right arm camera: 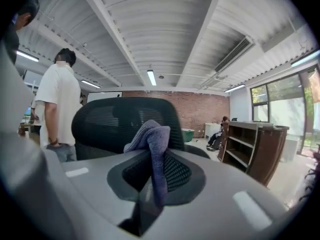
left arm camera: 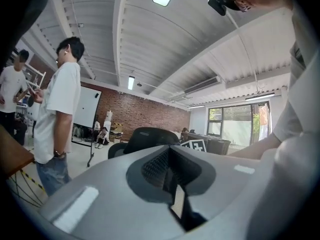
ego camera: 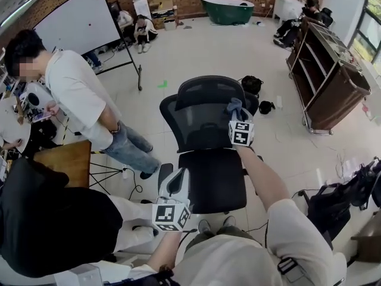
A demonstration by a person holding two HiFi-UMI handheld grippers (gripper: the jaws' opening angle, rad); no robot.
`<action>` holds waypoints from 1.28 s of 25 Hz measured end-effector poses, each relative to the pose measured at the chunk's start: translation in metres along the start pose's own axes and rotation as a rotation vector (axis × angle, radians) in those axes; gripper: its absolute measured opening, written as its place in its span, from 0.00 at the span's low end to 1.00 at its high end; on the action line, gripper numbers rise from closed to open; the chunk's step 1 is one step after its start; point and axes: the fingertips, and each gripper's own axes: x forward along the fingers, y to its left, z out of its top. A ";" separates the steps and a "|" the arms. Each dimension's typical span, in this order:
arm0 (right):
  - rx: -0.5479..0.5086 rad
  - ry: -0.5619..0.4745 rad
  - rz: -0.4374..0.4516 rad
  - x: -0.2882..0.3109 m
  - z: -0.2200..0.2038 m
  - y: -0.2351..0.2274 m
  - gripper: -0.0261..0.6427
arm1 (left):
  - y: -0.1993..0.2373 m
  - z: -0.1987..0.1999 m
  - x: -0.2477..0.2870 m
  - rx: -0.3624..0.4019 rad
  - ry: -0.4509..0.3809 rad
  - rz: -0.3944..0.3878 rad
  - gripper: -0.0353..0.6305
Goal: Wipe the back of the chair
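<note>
A black mesh office chair (ego camera: 208, 124) faces me; its backrest (right arm camera: 125, 126) fills the middle of the right gripper view. My right gripper (ego camera: 237, 113) is shut on a blue-grey cloth (right arm camera: 152, 144), held just in front of the backrest's upper right part. The cloth (ego camera: 234, 107) pokes up beyond the marker cube. My left gripper (ego camera: 177, 186) hangs low by the seat's front left corner, jaws together with nothing between them. In the left gripper view the left gripper (left arm camera: 172, 181) points toward the chair (left arm camera: 147, 136).
A person in a white shirt (ego camera: 77, 94) stands left of the chair. A wooden desk corner (ego camera: 62, 162) lies at lower left. A brown shelf cart (ego camera: 327, 76) stands at right, a whiteboard (ego camera: 77, 19) at back left, and bags (ego camera: 339, 198) on the floor at right.
</note>
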 end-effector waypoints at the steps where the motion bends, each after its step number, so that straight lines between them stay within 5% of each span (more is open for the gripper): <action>1: -0.009 0.002 -0.019 -0.004 -0.003 -0.011 0.11 | -0.002 -0.001 0.002 -0.003 -0.001 -0.022 0.19; 6: -0.040 -0.028 0.015 0.009 0.009 0.023 0.11 | 0.010 -0.006 0.016 -0.015 0.016 -0.078 0.19; 10: -0.037 -0.022 0.267 0.023 0.003 0.134 0.11 | 0.005 -0.003 0.026 0.001 0.032 -0.012 0.19; 13: -0.021 0.084 0.435 0.076 -0.010 0.217 0.11 | 0.001 0.023 0.058 0.021 0.067 0.050 0.19; 18: -0.045 0.229 0.439 0.178 -0.053 0.264 0.11 | 0.019 0.014 0.063 0.014 0.161 0.119 0.19; 22: -0.027 0.232 0.367 0.198 -0.057 0.233 0.11 | 0.042 -0.004 0.041 -0.011 0.179 0.179 0.19; 25: 0.003 0.207 0.305 0.186 -0.050 0.178 0.11 | 0.041 0.002 0.054 -0.011 0.169 0.155 0.19; 32: 0.064 0.225 -0.014 0.124 -0.081 -0.065 0.11 | -0.017 0.011 0.107 -0.002 0.132 -0.035 0.19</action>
